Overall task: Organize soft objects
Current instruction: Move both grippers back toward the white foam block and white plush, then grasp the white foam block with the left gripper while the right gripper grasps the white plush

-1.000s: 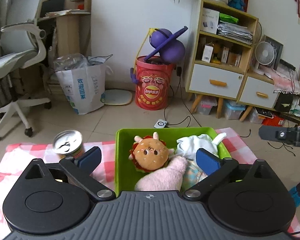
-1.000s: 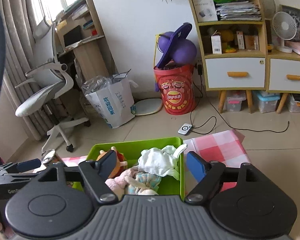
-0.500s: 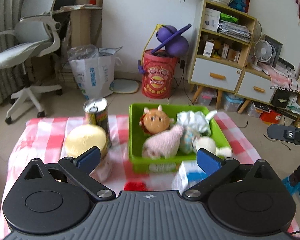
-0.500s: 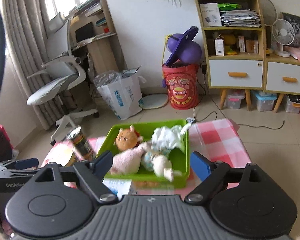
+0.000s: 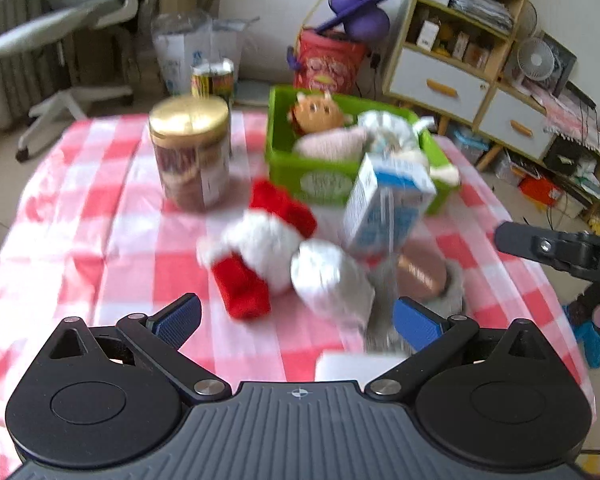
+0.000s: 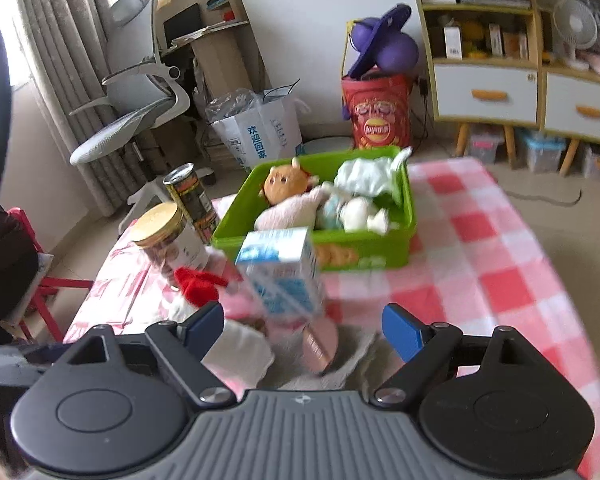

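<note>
A green bin (image 5: 320,176) (image 6: 364,254) on the red checked cloth holds several soft toys: an orange plush head (image 5: 316,110) (image 6: 284,182), a pink plush (image 5: 332,144) and white cloth (image 6: 370,174). A red and white plush (image 5: 260,248) (image 6: 198,286) and a grey-white soft item (image 5: 332,280) lie on the cloth just ahead of my left gripper (image 5: 296,320), which is open and empty. My right gripper (image 6: 302,324) is open and empty, right behind a blue and white carton (image 6: 282,272) (image 5: 388,204).
A gold-lidded jar (image 5: 190,152) (image 6: 168,240) and a tall can (image 5: 214,78) (image 6: 190,196) stand left of the bin. A brown-soled grey slipper (image 5: 424,276) lies by the carton. An office chair, a paper bag, a red bucket and shelves stand beyond the table.
Both grippers have pulled back from over the bin and tilted down. The carton, jar, red plush and slipper in front of the bin have come into view.
</note>
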### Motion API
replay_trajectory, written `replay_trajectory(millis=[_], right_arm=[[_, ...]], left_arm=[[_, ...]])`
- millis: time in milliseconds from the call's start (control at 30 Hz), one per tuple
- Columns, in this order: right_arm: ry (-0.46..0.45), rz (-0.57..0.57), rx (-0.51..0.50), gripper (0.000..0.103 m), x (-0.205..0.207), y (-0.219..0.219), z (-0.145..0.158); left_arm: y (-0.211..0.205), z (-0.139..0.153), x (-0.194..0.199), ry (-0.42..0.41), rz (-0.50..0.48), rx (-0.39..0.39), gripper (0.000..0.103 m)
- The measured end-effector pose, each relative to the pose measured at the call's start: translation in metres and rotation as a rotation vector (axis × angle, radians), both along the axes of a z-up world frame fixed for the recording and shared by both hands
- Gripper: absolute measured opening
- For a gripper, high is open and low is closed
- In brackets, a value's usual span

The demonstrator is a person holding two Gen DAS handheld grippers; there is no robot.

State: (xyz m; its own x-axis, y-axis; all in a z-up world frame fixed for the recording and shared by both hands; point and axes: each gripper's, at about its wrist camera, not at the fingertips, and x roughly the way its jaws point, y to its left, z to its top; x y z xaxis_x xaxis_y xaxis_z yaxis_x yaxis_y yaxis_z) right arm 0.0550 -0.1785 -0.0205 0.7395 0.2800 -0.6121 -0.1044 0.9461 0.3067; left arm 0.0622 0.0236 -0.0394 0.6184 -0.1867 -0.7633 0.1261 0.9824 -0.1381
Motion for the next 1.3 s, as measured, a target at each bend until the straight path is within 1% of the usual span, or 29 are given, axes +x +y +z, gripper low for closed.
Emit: replay_trajectory(millis=[167, 233, 333, 400, 467, 533, 600, 733, 800, 867, 933, 1000, 1033, 1100, 1133, 1167, 1300], right_arm=[[-0.009, 0.128, 0.049, 0.071, 0.000, 0.011, -0.024], [0.000, 0.175, 0.064, 0.071, 0.001, 0.016, -0.035], [0.010, 0.232, 0.021, 0.071, 0.004, 0.030, -0.050], [0.008, 0.267, -0.004, 0.071, 0.007, 0.040, -0.057], [0.018, 0.290, -0.017, 0.070, 0.012, 0.047, -0.062], [0.026, 0.286, -0.015, 0.067, 0.017, 0.051, -0.066], [0.043, 0.279, -0.007, 0.061, 0.023, 0.055, -0.070], [0.045, 0.266, -0.032, 0.052, 0.030, 0.065, -0.076], [0.044, 0.264, -0.034, 0.046, 0.032, 0.068, -0.076], [0.040, 0.261, -0.038, 0.041, 0.034, 0.073, -0.076], [0.034, 0.258, -0.050, 0.036, 0.035, 0.078, -0.077], [0.035, 0.247, -0.065, 0.024, 0.036, 0.082, -0.079], [0.039, 0.243, -0.069, 0.020, 0.037, 0.083, -0.080], [0.047, 0.237, -0.065, 0.007, 0.038, 0.083, -0.081], [0.048, 0.237, -0.060, 0.005, 0.038, 0.082, -0.081], [0.049, 0.237, -0.054, 0.001, 0.039, 0.081, -0.080], [0.056, 0.230, -0.007, 0.000, 0.039, 0.074, -0.078]], left_arm=[[-0.006, -0.021, -0.017, 0.014, -0.084, 0.019, 0.098], [-0.010, -0.033, -0.023, 0.035, -0.110, 0.021, 0.098], [-0.016, -0.049, -0.029, 0.088, -0.147, 0.030, 0.097], [-0.021, -0.055, -0.032, 0.107, -0.177, 0.037, 0.094], [-0.026, -0.062, -0.032, 0.125, -0.205, 0.042, 0.094], [-0.028, -0.063, -0.030, 0.130, -0.214, 0.029, 0.093], [-0.028, -0.063, -0.029, 0.135, -0.225, 0.015, 0.089], [-0.027, -0.062, -0.029, 0.148, -0.236, -0.022, 0.079], [-0.027, -0.062, -0.029, 0.154, -0.247, -0.041, 0.070], [-0.026, -0.061, -0.029, 0.160, -0.261, -0.066, 0.064], [-0.025, -0.059, -0.030, 0.160, -0.265, -0.071, 0.062], [-0.021, -0.058, -0.030, 0.162, -0.263, -0.081, 0.057], [-0.019, -0.057, -0.029, 0.163, -0.259, -0.090, 0.055], [-0.013, -0.055, -0.027, 0.159, -0.248, -0.100, 0.052], [-0.010, -0.053, -0.027, 0.154, -0.235, -0.098, 0.051], [-0.007, -0.052, -0.026, 0.150, -0.225, -0.096, 0.050], [0.004, -0.050, -0.023, 0.154, -0.184, -0.112, 0.047]])
